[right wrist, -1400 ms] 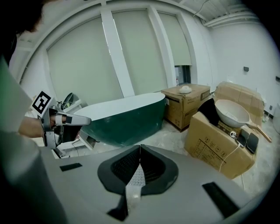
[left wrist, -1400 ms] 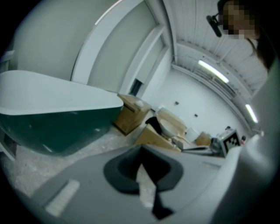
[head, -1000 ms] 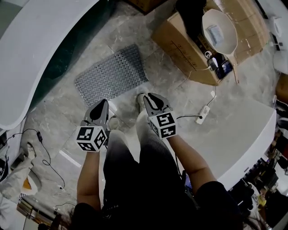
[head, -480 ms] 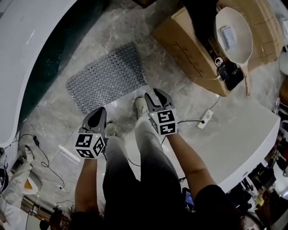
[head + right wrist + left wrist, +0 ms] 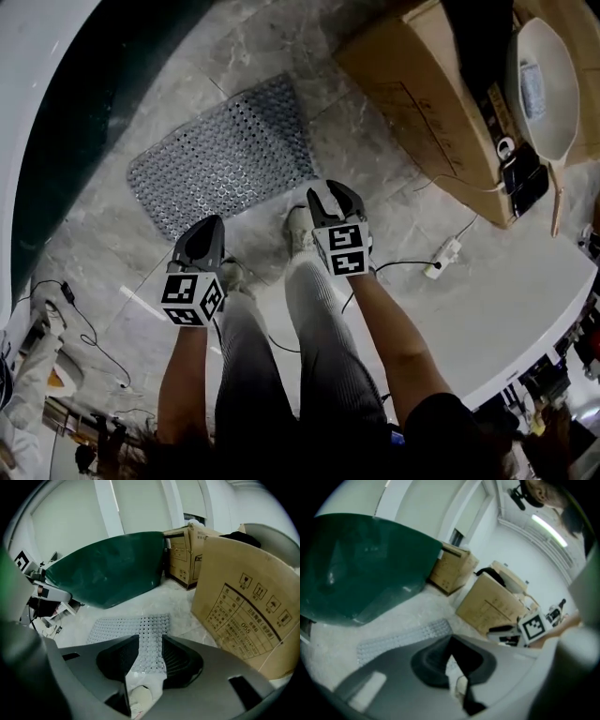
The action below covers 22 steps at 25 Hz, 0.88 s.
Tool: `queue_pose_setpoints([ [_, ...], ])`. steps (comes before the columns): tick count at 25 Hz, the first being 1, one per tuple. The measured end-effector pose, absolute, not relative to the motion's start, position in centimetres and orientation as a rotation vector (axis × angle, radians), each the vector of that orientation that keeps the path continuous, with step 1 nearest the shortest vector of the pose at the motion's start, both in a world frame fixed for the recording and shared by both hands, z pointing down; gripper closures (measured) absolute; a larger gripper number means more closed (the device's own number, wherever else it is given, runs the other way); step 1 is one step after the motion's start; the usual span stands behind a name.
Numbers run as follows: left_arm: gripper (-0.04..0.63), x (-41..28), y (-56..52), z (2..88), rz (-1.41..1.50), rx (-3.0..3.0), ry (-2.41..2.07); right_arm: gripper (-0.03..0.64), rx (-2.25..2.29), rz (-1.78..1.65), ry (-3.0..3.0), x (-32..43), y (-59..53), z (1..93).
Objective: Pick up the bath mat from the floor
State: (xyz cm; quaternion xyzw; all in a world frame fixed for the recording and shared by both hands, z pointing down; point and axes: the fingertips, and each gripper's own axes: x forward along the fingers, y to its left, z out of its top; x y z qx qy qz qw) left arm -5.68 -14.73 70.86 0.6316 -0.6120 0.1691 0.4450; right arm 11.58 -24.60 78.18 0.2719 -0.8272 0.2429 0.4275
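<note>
change: both claws have dropped toward the bath mat [image 5: 225,155] since a second ago | right gripper [image 5: 335,194]: jaws just spread wide, empty, at the mat's near corner | left gripper [image 5: 208,225]: jaws pressed together, empty, just short of the mat | mat: flat on the floor, untouched | meaning: reach likely under way, grasp not yet begun

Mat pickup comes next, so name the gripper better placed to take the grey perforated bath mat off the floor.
Right, probably. The right gripper has its jaws apart, just opening wider, holding nothing, with the near edge of the grey perforated bath mat framed between them. The left gripper looks shut.
</note>
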Motion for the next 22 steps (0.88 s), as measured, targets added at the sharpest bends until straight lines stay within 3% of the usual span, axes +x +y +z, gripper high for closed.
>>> queue_pose_setpoints([
  [22,0.589,-4.7,-17.4,92.2,0.438,1.637,-1.470,0.463,0.744,0.509,-2.039,11.5,-27.4,97.9],
])
